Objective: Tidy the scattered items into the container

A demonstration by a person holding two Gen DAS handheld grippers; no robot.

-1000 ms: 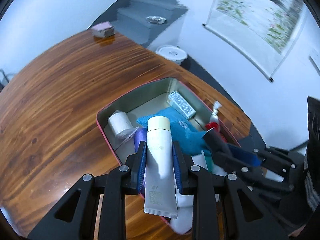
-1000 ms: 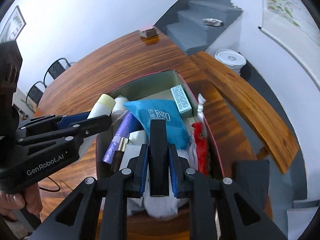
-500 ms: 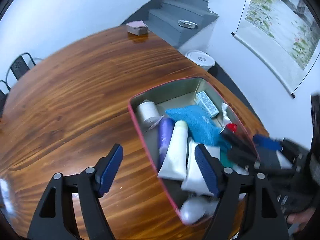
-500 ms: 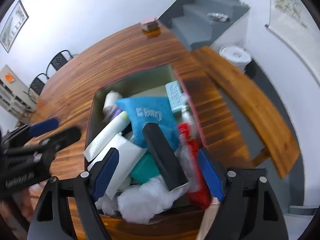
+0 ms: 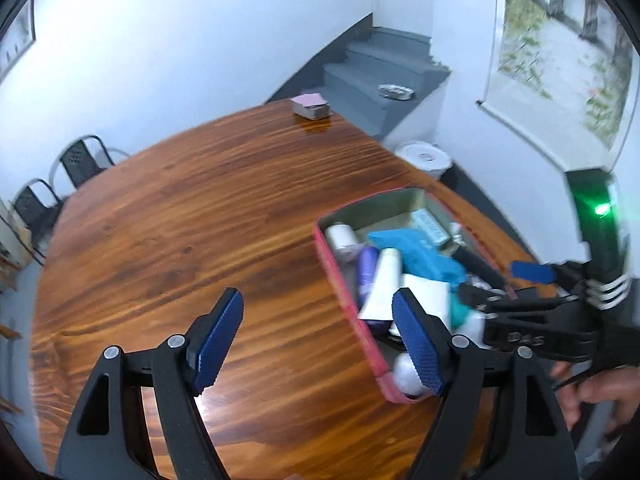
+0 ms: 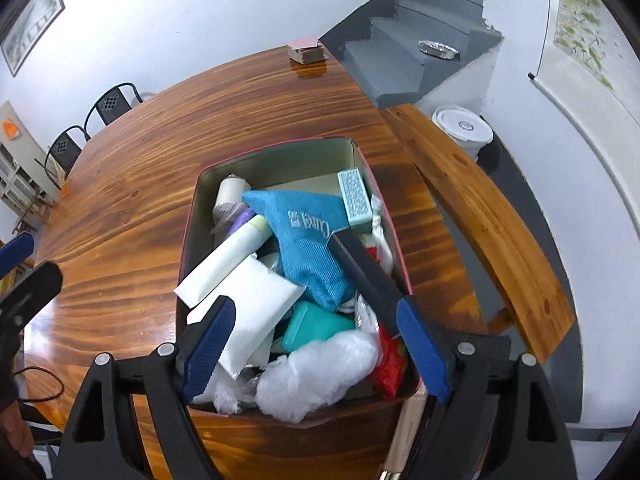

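Container, a pink-rimmed tin with a grey-green inside, sits on the wooden table near its right edge and is crammed with items. Blue cloth pouch lies on top of the pile; its white printing appears upside down in the right wrist view and looks like "Curel", preceded by two small characters too fine to read. Black bar rests diagonally across the pouch's right side. White tube with a pale cap leans over the left rim, just beside a white packet. Pale green embossed box stands against the right wall. Teal case, clear plastic wrap and a red packet fill the near end.

Right gripper hovers over the near end of the tin, jaws wide, nothing between the pads. Left gripper hangs above bare table left of the tin, jaws wide, nothing held. Lettering on the right gripper's body in the left wrist view is blurred and unreadable.
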